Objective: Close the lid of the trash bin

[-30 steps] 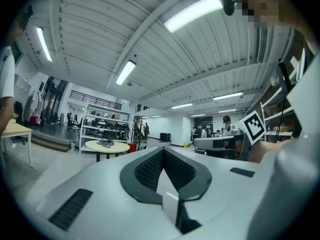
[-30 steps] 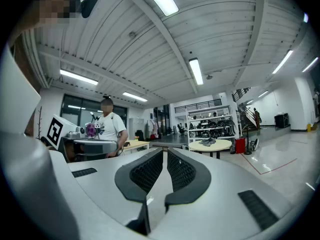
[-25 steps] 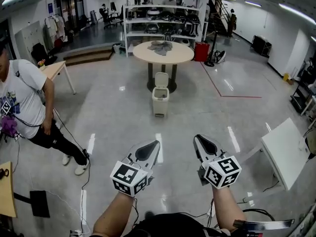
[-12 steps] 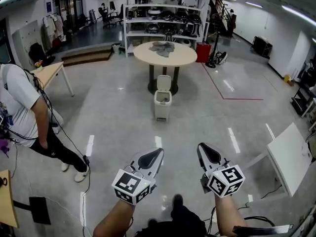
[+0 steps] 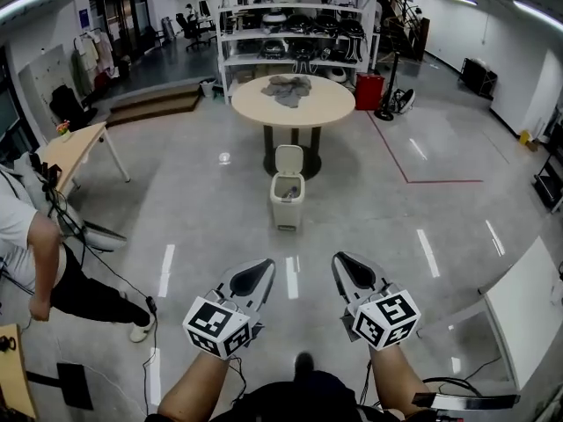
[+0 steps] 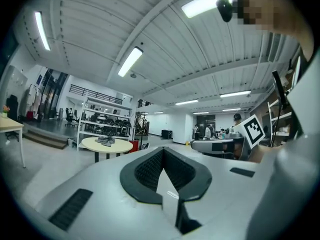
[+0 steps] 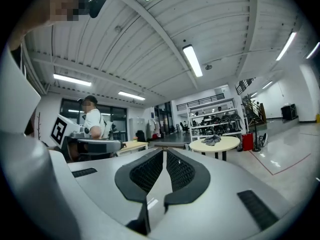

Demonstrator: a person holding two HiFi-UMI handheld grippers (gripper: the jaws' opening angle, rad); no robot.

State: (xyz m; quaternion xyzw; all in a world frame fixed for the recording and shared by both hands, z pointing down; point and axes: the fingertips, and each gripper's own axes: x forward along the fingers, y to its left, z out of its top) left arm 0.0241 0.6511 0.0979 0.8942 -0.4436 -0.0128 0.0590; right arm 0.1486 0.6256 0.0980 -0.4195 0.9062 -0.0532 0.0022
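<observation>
Head view: trash bin (image 5: 288, 202) stands on the grey floor just in front of the round table (image 5: 293, 104), well apart from both grippers. Its lid (image 5: 288, 158) is upright, the bin open. A grey cloth (image 5: 290, 89) lies on the table top; shelving (image 5: 290, 25) is behind it. Left gripper (image 5: 260, 268) and right gripper (image 5: 345, 266) are held side by side low in the frame, tips pointing toward the bin. A person (image 5: 31, 253) stands at the left edge.

Left gripper view: left gripper (image 6: 163, 152) has its jaws pressed together at the tips, with nothing between the pads. The round table (image 6: 106, 145) shows in the distance at left. The bin cannot be made out.

Right gripper view: right gripper (image 7: 165, 153) has its jaws closed too, only a thin slit between the pads, nothing held. Round table (image 7: 215, 144) with cloth (image 7: 212, 139) lies ahead to the right.
</observation>
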